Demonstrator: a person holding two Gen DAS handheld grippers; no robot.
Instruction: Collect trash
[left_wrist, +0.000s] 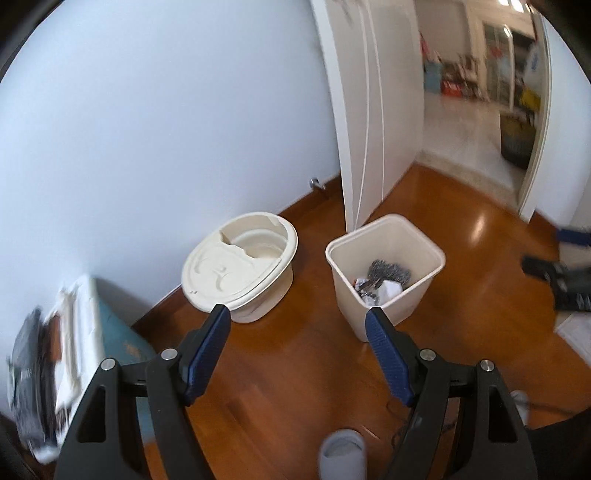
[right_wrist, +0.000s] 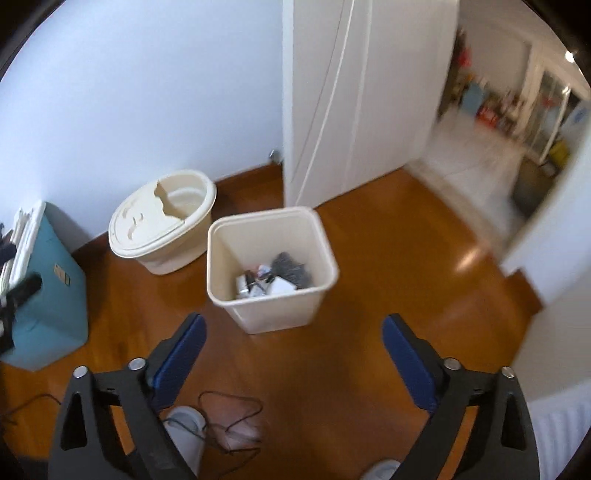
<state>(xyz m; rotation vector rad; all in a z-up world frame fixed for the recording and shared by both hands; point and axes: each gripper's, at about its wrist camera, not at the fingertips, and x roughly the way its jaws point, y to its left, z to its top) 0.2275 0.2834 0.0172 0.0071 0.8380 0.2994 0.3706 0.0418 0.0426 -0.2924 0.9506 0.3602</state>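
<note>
Both tools, left (left_wrist: 297, 317) and right (right_wrist: 291, 325), gape wide and empty above a square wastebasket (right_wrist: 258, 310); its jumbled trash (right_wrist: 273, 278) is blurry.

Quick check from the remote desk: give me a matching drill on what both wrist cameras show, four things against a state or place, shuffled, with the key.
Things:
1. square bin
2. round bin
3. teal box
4. right claw

States or places:
A. lid partly broken away
B. open, holding nothing
C. holds paper and dark scraps
D. stands against the wall, far left

Pairs: 1-C, 2-A, 3-D, 4-B
</note>
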